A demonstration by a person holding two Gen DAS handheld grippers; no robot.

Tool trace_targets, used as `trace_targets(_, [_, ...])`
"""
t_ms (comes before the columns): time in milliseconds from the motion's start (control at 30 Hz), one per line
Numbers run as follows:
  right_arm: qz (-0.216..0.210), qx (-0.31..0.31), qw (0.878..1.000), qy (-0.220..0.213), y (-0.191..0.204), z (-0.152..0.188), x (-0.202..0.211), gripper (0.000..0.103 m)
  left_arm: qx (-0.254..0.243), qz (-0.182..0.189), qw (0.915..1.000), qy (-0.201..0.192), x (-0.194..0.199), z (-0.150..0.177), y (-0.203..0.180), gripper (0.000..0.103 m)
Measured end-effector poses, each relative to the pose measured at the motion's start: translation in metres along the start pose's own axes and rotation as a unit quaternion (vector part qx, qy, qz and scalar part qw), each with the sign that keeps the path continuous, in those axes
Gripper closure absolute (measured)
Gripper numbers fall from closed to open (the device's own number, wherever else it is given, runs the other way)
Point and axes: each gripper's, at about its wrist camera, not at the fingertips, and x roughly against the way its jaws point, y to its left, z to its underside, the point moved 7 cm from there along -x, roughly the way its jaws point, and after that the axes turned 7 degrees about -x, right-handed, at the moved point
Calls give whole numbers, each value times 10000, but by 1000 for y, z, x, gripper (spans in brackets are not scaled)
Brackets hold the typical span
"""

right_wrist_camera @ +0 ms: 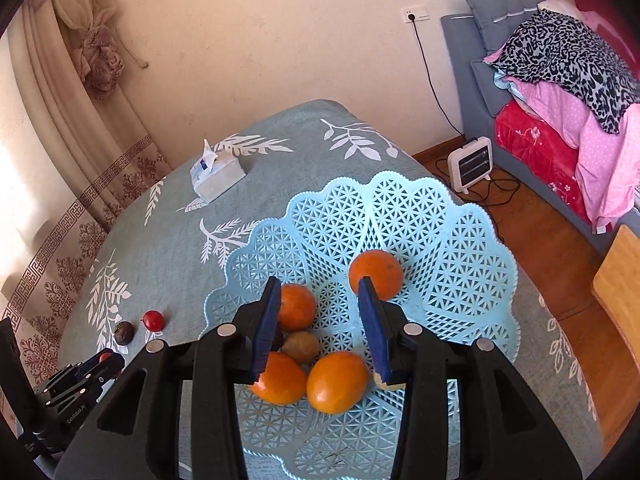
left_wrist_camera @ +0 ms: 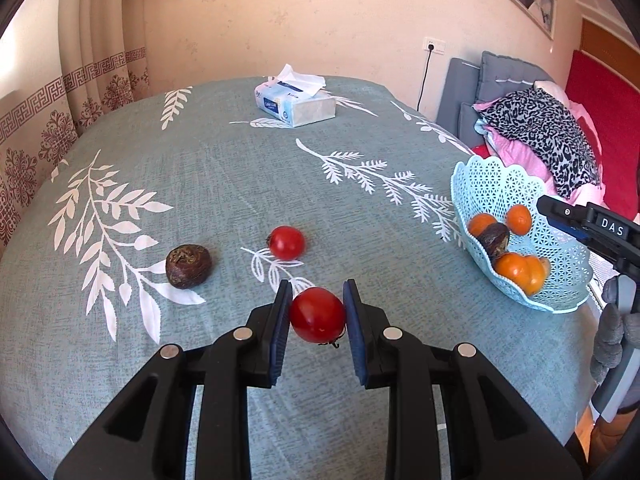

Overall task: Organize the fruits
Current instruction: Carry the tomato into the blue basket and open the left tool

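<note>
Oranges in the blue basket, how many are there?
4: round orange fruits in the lacy blue plastic basket, far, left, two nearest. More may hide behind the fingers.

Worktop (left_wrist_camera: pixel 224 184) w/ leaf-print teal cloth: tissue pack (left_wrist_camera: pixel 295 103), red tomato (left_wrist_camera: pixel 286 243), brown water chestnut (left_wrist_camera: pixel 188 266), blue lattice fruit basket (left_wrist_camera: pixel 496 184) are carried directly.

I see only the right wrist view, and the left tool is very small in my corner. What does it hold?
Observer: The left tool is shut on a red tomato, with a pad pressing on each side.
Operator: Where is the stalk of this tomato?
Observer: The dark stalk is at the lower side, clear of both pads.
Operator: What holds my right tool?
Observer: A hand in a grey glove is at the handle of the right tool, beside the blue basket.
</note>
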Motion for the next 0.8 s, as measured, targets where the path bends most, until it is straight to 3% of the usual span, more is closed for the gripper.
trace_targets(367, [468, -45, 9965, -688, -32, -10, 25, 62, -401, 396, 9984, -88, -9, -29, -57, 77])
trace_targets(467, [512, -19, 9958, -763, -35, -10, 28, 61, -509, 508, 9973, -131, -12, -36, -73, 77])
trace_targets(567, [494, -35, 9955, -808, -36, -11, 30, 52, -639, 640, 9958, -167, -15, -44, -90, 77])
trace_targets(800, [452, -21, 9953, -859, -33, -10, 32, 52, -960, 1015, 9900, -210, -27, -58, -130, 77])
